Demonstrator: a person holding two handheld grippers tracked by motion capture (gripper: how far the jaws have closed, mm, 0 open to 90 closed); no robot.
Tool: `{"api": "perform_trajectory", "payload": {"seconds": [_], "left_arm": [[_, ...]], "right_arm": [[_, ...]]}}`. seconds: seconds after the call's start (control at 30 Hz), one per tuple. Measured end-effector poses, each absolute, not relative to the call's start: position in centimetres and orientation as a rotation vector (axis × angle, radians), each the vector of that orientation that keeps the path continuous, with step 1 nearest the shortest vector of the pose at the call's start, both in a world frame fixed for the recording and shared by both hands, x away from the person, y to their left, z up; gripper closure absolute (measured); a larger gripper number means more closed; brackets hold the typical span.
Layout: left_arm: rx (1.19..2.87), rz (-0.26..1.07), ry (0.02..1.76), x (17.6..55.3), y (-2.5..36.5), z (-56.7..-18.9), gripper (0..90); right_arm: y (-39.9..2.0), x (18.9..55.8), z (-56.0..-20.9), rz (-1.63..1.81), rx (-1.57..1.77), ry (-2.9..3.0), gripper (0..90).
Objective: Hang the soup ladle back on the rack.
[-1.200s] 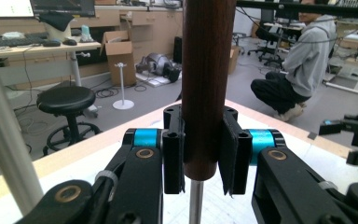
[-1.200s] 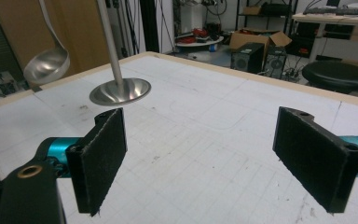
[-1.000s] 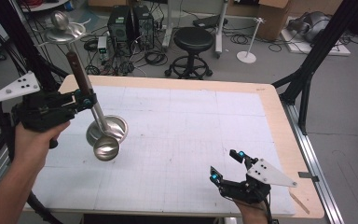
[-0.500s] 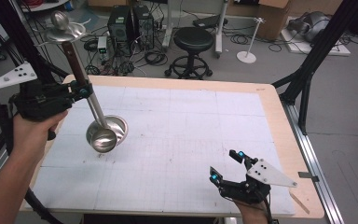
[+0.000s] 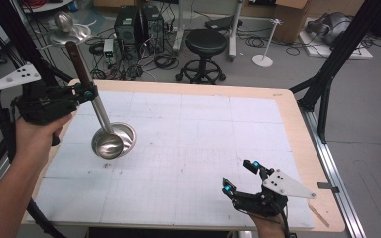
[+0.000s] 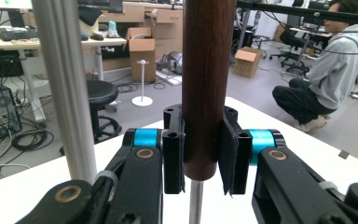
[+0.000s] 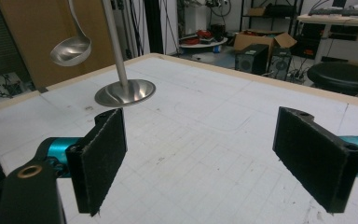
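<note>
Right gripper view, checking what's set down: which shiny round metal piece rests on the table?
The dish-shaped base under the upright pole; the ladle hangs above the table.

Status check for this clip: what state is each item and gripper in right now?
Ladle: tilted, bowl over the mat, whether it touches cannot be told; wooden handle clamped.
Left gripper: shut on the ladle's wooden handle.
Right gripper: open, nothing between its jaws, low over the mat.
</note>
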State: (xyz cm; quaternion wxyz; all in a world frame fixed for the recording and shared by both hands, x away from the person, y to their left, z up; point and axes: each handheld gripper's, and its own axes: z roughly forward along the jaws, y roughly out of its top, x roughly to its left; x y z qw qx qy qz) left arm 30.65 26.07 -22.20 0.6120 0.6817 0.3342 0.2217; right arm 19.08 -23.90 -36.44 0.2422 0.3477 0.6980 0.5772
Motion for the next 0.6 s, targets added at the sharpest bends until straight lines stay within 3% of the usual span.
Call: {"api": "perform_trajectory", "payload": {"seconds": [0.6], "left_arm": [[1.597, 0.547, 0.796, 31.17, 26.09, -22.62, 73.4]], "right_arm": [[-23.83, 19.09, -36.51, 1.584, 0.949, 1.917, 16.2]]}}
